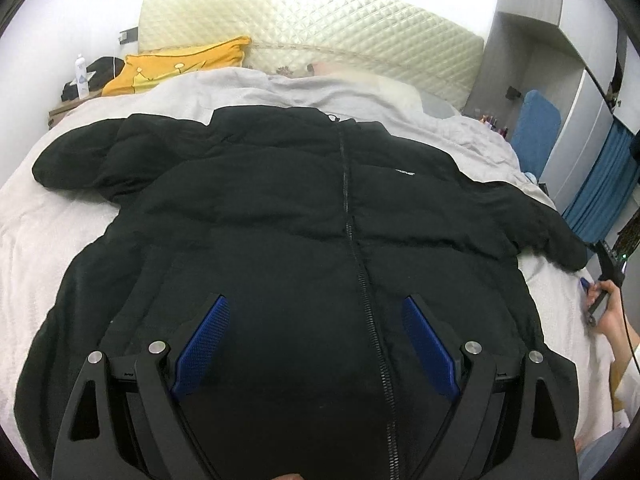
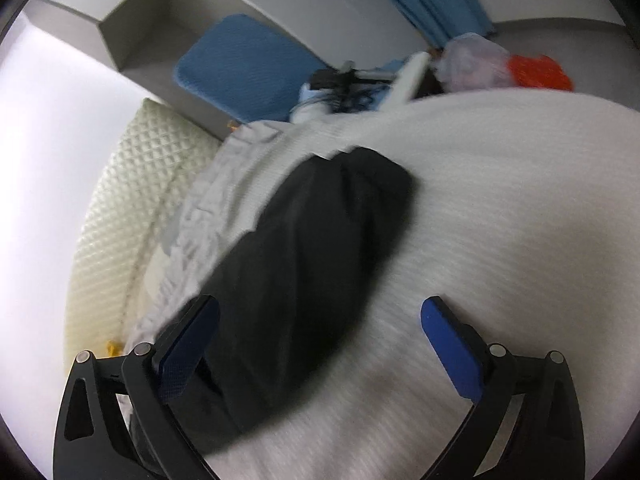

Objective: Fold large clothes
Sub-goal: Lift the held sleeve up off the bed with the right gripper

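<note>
A large black puffer jacket point(image 1: 304, 216) lies front-up on the bed, zipped, with both sleeves spread out to the sides. My left gripper point(image 1: 316, 316) is open above the jacket's lower front, just left of the zipper, holding nothing. My right gripper point(image 2: 320, 320) is open and empty over the jacket's right sleeve point(image 2: 312, 248), which lies on the white blanket point(image 2: 500, 220). In the left wrist view, the right gripper point(image 1: 592, 300) shows in a hand at the far right by the sleeve's cuff. The right wrist view is blurred.
A quilted cream headboard point(image 1: 320, 32) and a yellow pillow point(image 1: 176, 64) stand at the bed's far end. A grey sheet point(image 1: 320, 92) lies beyond the jacket. A blue chair point(image 2: 248, 64), grey cabinets and clutter point(image 2: 500, 64) stand by the bed's right side.
</note>
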{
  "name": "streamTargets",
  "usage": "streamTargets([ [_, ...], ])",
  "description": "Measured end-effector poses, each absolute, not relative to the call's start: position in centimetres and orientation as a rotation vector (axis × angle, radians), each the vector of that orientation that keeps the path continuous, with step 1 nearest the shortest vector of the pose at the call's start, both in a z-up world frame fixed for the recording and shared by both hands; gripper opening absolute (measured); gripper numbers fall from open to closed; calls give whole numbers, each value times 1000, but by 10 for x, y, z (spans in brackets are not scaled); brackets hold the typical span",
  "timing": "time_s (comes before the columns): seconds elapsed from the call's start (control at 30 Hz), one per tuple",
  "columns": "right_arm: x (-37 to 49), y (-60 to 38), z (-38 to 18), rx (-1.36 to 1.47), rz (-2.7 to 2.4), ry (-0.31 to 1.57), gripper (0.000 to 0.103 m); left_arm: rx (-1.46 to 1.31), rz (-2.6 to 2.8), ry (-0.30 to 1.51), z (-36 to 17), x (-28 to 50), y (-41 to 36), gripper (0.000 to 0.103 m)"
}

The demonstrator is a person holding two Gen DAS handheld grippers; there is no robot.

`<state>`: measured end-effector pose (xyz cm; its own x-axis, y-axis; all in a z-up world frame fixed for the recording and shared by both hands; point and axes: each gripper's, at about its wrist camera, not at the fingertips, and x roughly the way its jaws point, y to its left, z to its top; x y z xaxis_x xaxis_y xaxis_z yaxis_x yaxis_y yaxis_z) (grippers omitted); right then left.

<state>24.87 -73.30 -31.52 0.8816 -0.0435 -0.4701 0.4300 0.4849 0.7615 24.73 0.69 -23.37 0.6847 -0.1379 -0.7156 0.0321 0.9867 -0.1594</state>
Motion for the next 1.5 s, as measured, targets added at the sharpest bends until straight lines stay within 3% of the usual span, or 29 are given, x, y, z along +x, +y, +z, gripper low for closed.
streamTargets([
  [0.2,296,-738,-320,1076,-174,395,100,-138,-92,802,-237,253,0,89],
  [0.23,301,-737,-321,1068,-159,394,96,-134,-86,795,-237,254,-1,89],
  [0.4,328,-737,-328,1104,-89,311,59,-88,-50,766,-239,261,-4,89],
  [0.43,329,-738,-330,1095,-94,300,40,-97,-48,771,-241,263,-2,89],
  [0.47,333,-738,-331,1082,-97,313,28,-109,-45,785,-243,266,-1,89],
  [0.63,325,-746,-320,1042,-90,246,10,-56,33,806,-251,274,2,89],
  [1.0,290,-757,-245,887,-216,231,3,-41,27,781,-241,271,9,89],
  [1.5,296,-583,-23,457,-44,176,3,80,112,722,-204,253,27,89],
])
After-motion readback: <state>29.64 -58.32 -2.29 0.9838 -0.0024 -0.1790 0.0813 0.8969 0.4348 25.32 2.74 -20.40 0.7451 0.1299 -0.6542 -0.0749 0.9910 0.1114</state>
